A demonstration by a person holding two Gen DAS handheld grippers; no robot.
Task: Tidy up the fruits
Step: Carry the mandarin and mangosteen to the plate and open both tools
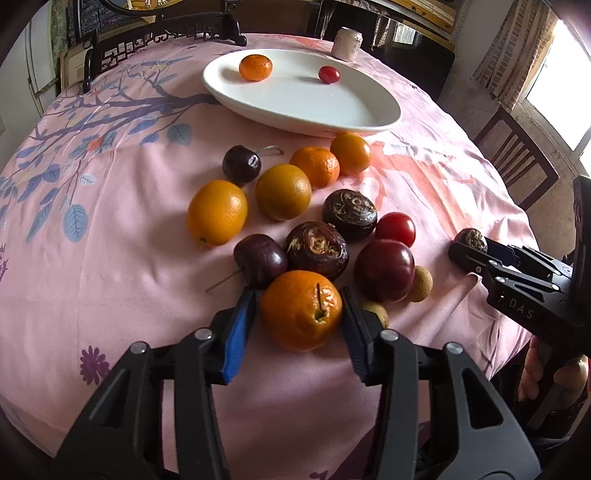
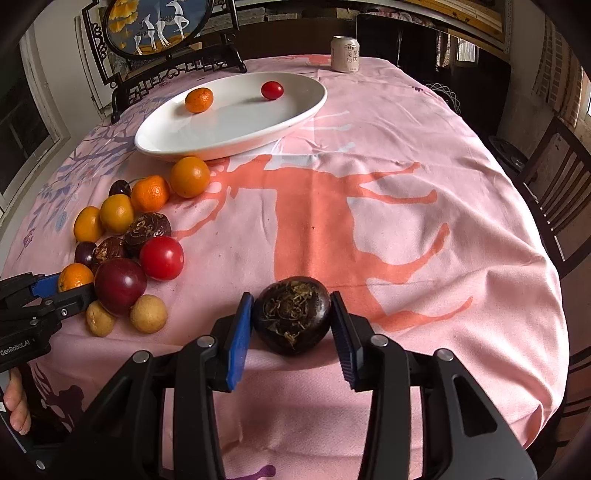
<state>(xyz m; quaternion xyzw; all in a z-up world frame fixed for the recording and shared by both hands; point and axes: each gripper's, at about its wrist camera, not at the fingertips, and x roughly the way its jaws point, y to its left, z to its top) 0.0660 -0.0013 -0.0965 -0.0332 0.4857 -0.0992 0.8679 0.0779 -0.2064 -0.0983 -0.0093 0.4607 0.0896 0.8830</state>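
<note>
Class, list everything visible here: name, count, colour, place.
plate: 1, white, far side
oranges: 6, orange; one on plate, five on cloth
tomatoes: 2, red; one on plate, one in pile
water chestnuts: 3, dark brown; two in pile, one apart, right
cherries: 2, dark purple, pile
plum: 1, deep red, pile
longans: 2, tan, pile's near edge
can: 1, pale, far edge
left gripper: 1, black with blue pads, around nearest orange
right gripper: 1, same colours, around lone chestnut

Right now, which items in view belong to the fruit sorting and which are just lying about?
Part of the job:
left gripper around a tangerine
right gripper around a water chestnut
white plate
fruit pile

Lying about:
drink can
framed deer ornament
</note>
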